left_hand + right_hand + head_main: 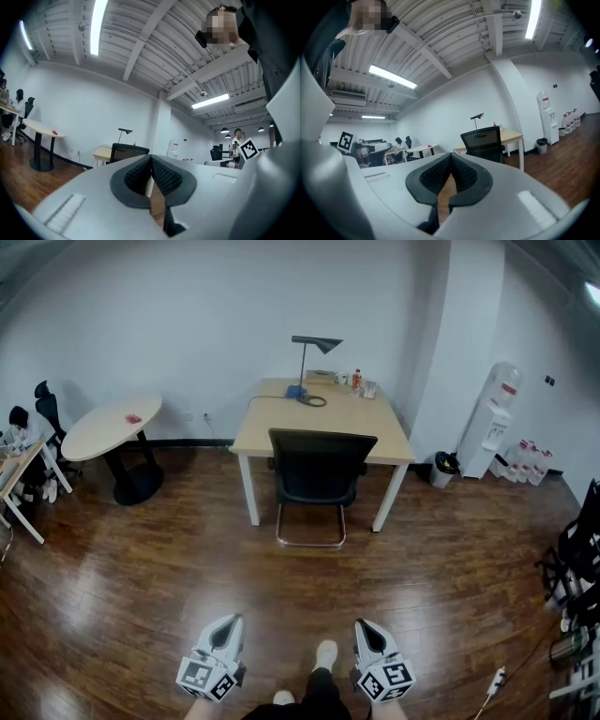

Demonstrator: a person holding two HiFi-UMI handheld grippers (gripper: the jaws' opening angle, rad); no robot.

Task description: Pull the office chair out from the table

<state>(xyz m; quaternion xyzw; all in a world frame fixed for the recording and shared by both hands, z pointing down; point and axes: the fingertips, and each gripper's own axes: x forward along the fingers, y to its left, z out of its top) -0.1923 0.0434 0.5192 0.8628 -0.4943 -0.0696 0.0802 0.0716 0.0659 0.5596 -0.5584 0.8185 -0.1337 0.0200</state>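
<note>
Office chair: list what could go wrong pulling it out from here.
Both the left gripper and right gripper are shut; unopened, they may just push the office chair further in. Its sled base may drag on the wood floor and tip it. Snagging the desk could shake the desk lamp.

The right claw (451, 156) is holding its dark ribbed jaws pressed together, with nothing between them. Beyond it, a black office chair (483, 142) is sitting tucked against the table's (512, 136) near edge, backrest facing the camera. A desk lamp (476, 117) is rising behind the backrest. A water dispenser (545, 121) is standing by the right wall.
</note>
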